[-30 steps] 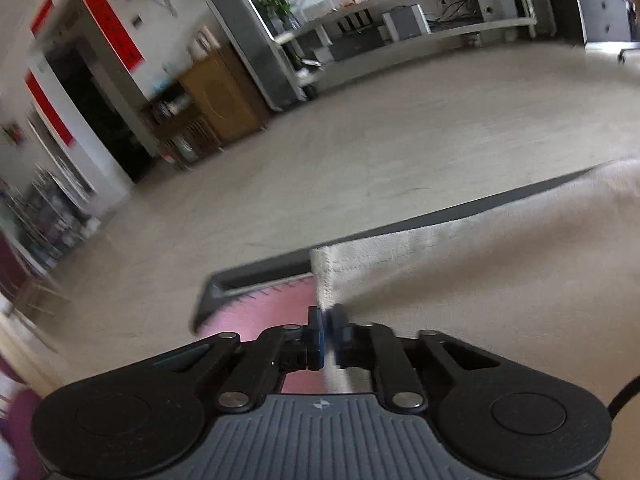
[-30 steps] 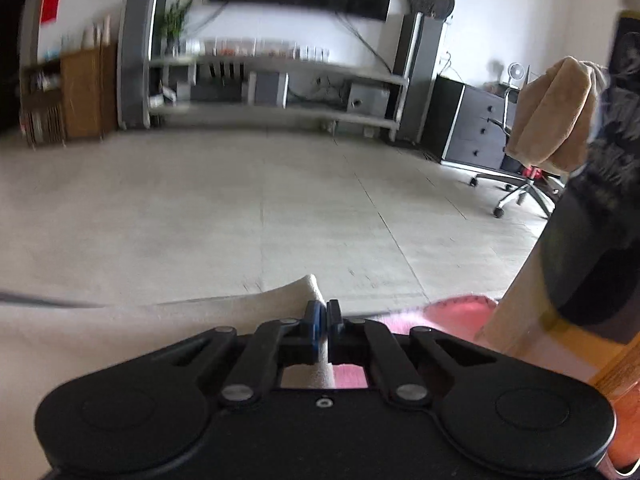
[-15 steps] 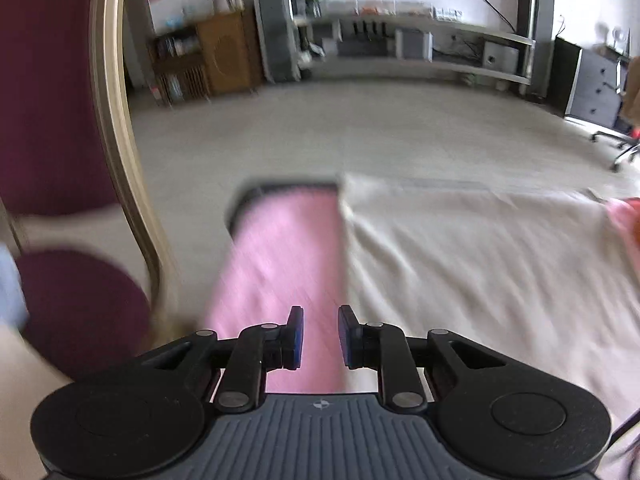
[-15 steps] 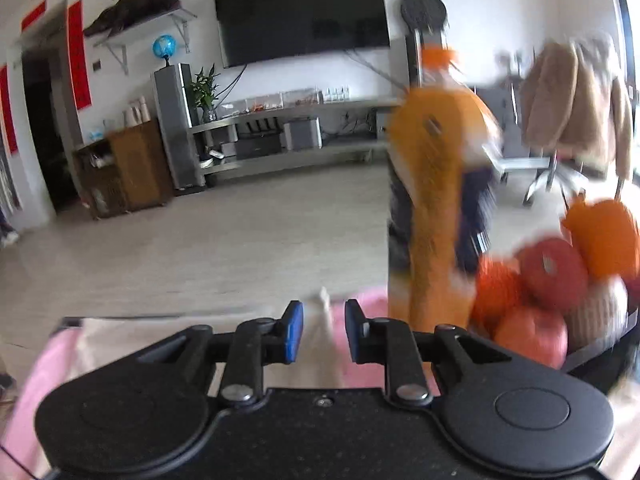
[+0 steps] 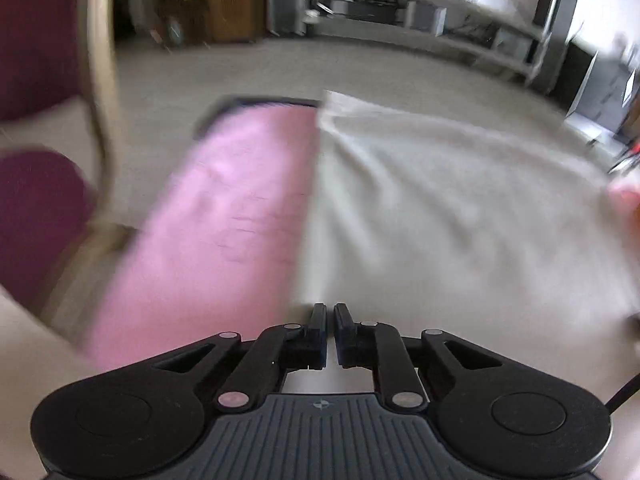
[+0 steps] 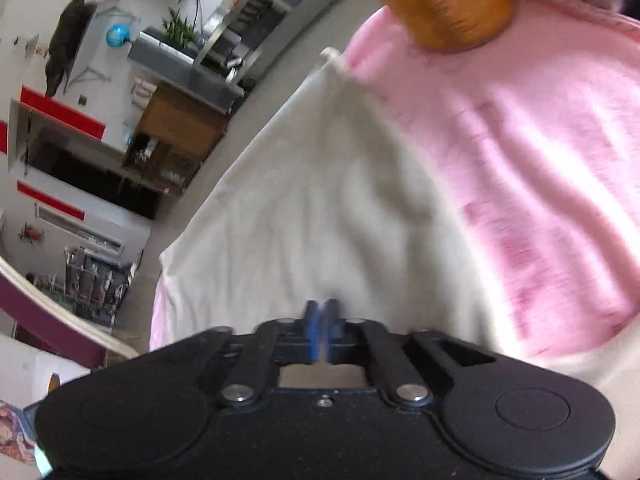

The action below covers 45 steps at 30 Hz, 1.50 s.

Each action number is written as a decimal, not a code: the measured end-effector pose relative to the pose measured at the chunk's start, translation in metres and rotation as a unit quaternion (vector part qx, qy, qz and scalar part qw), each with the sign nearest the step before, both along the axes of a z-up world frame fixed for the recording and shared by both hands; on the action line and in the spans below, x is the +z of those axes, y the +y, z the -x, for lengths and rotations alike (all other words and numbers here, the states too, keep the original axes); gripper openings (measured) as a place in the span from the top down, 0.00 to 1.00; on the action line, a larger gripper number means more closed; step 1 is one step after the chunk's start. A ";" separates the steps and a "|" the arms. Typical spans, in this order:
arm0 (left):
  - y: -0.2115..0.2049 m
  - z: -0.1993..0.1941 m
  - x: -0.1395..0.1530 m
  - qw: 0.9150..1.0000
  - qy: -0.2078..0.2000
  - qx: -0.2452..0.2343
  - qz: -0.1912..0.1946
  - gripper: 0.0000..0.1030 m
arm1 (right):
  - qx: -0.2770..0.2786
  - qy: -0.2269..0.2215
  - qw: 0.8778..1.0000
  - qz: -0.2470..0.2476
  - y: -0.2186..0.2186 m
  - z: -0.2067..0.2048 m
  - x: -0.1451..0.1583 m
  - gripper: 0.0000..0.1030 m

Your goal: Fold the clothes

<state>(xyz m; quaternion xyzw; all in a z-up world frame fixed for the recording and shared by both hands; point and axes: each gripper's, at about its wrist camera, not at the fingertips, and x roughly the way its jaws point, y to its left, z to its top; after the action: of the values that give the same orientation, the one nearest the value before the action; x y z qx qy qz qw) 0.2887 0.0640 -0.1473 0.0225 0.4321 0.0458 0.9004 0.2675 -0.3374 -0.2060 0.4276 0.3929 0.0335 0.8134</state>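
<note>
A cream garment (image 5: 440, 200) lies spread flat on a pink table cover (image 5: 224, 216); it also shows in the right wrist view (image 6: 320, 216). My left gripper (image 5: 327, 312) hovers at the garment's near left edge, fingers nearly together with a thin gap, nothing visibly between them. My right gripper (image 6: 320, 310) is over the garment's near edge, tilted, with its blue pads (image 6: 311, 312) touching; whether cloth is pinched between them is hidden.
A maroon chair with a gold frame (image 5: 100, 80) stands left of the table. An orange object (image 6: 440, 4) stands on the pink cover (image 6: 540, 160) at the far right. The table's far edge (image 5: 256, 101) drops to open floor.
Both grippers let go of the garment's far corners, opened, and pulled back to its near edge. Both have closed again. The garment now lies flat.
</note>
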 end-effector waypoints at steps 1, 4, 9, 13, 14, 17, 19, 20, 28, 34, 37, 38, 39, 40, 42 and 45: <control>0.002 0.003 0.000 1.000 -0.002 0.000 -0.025 0.88 | -0.030 -0.002 0.999 0.011 -0.009 0.009 0.001 1.00; 0.013 0.007 0.000 0.997 0.010 0.015 -0.070 0.92 | -0.108 0.005 0.992 0.066 -0.033 0.038 0.012 1.00; 0.020 0.029 0.019 1.000 -0.002 -0.008 0.018 0.91 | -0.111 0.001 0.988 0.104 -0.036 0.055 0.039 0.92; -0.006 0.046 0.014 0.995 0.005 -0.070 0.075 0.85 | -0.041 -0.022 0.997 0.060 -0.005 0.046 0.042 0.91; -0.011 0.047 0.009 0.994 0.011 -0.077 0.074 0.85 | -0.020 -0.019 0.999 0.038 0.001 0.044 0.037 0.89; -0.014 0.050 -0.004 0.995 0.012 -0.074 0.062 0.82 | 0.004 0.021 1.000 0.014 0.010 0.041 0.018 0.88; -0.009 0.053 -0.002 0.996 0.014 -0.063 0.059 0.82 | -0.023 0.033 0.999 0.005 -0.003 0.049 0.008 0.99; -0.006 0.057 -0.001 0.997 0.016 -0.056 0.050 0.82 | -0.050 0.036 0.998 0.002 -0.012 0.057 0.007 1.00; 0.018 0.091 0.034 0.999 0.018 -0.041 -0.016 0.90 | -0.164 0.026 0.980 0.109 -0.035 0.125 0.065 0.93; 0.019 0.154 0.077 0.997 -0.013 -0.078 0.017 0.84 | -0.094 -0.068 0.974 0.194 -0.010 0.182 0.145 0.84; 0.014 0.170 0.062 0.997 -0.009 -0.064 0.037 0.79 | -0.070 -0.107 0.959 0.252 0.000 0.200 0.157 0.74; 0.012 0.175 0.057 0.997 -0.007 -0.060 0.043 0.79 | -0.067 -0.111 0.956 0.264 0.003 0.203 0.154 0.74; 0.011 0.179 0.049 0.997 -0.004 -0.052 0.051 0.80 | -0.069 -0.110 0.954 0.270 0.007 0.206 0.148 0.74; 0.010 0.182 0.040 0.997 0.000 -0.043 0.057 0.80 | -0.069 -0.100 0.956 0.266 0.009 0.207 0.140 0.74; 0.009 0.184 0.028 0.998 0.007 -0.035 0.059 0.80 | -0.069 -0.073 0.963 0.251 0.013 0.207 0.124 0.74; 0.012 0.186 0.026 0.997 0.003 -0.035 0.067 0.80 | -0.038 -0.052 0.972 0.227 0.019 0.199 0.114 0.74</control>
<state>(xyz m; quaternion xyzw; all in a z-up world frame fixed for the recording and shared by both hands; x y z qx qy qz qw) 0.1026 0.0756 -0.1215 -0.0231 0.4357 -0.0151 0.8997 0.0682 -0.3181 -0.0919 0.2442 0.3308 -0.0651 0.9092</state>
